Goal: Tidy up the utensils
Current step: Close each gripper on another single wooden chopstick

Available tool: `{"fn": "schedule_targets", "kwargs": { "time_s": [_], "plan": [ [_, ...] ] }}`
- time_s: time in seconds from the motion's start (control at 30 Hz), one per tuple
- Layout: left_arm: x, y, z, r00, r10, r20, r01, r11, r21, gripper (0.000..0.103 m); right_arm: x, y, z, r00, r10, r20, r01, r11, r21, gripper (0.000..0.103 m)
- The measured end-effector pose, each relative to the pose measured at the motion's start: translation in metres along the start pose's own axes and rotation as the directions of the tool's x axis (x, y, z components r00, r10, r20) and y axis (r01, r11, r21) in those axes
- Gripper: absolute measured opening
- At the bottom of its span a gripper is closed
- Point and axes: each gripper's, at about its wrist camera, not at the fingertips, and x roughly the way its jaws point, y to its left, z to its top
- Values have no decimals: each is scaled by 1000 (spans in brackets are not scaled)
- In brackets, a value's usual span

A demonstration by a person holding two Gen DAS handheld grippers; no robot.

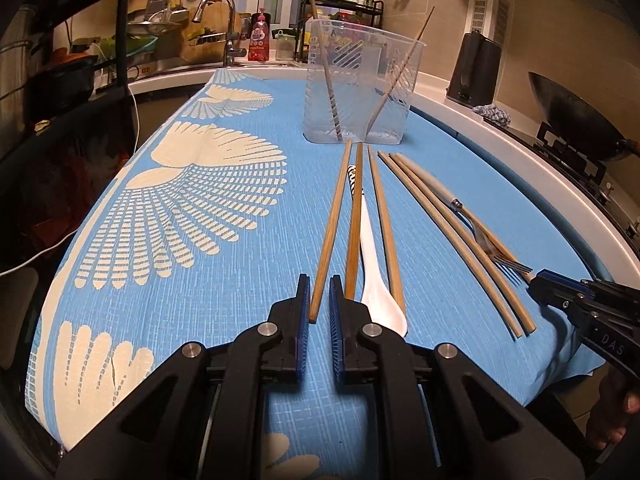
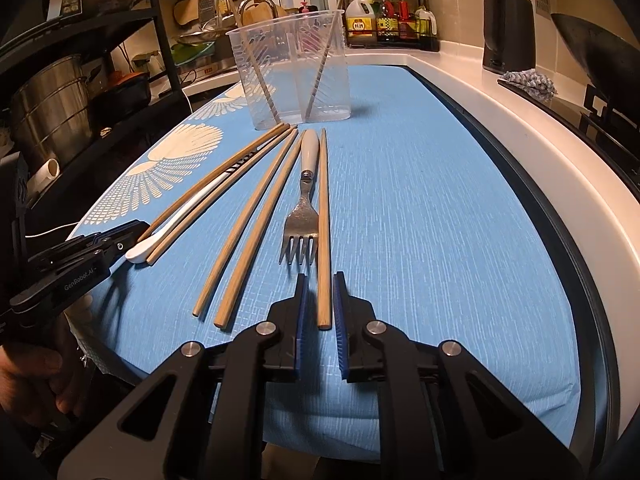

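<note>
On the blue cloth [image 1: 224, 280], each claw — left [image 1: 319, 300], right [image 2: 322, 298] — pinches one chopstick's [image 1: 332, 224] near end.

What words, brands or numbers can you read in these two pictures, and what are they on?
"GenRobot.AI": side of the left tongs.
"DAS", cut off by the frame edge: side of the right tongs.
Red soap bottle by the tap: label too blurred.
Oil and sauce bottles on the rack: labels too small.
</note>
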Motion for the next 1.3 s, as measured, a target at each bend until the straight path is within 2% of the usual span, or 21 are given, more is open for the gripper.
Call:
{"fn": "schedule_targets", "kwargs": {
  "time_s": [0.1, 0.13, 0.43, 0.97, 1.3],
  "plan": [
    [-1, -1, 0, 1000, -10, -5, 10, 1000, 11, 9, -2, -3, -1, 1000, -6, 7, 6, 1000, 8, 7],
    [-1, -1, 0, 1000, -17, -8, 17, 1000, 11, 5, -3, -5, -2, 1000, -14, 12, 13, 1000, 11, 7],
    [-23, 4, -18, 1000, 2, 14, -2, 1000, -24, 5, -10, -24, -4, 996, -83, 20, 81, 995, 61, 7],
    [-11, -5, -13, 999, 28, 30, -28, 1000, -8, 6, -8, -29, -4, 997, -76, 10, 75, 994, 81, 8],
    [-18, -5, -17, 999, 25, 26, -25, 1000, -1, 5, -8, -28, -3, 997, -78, 7, 78, 994, 77, 7]
  ]
}}
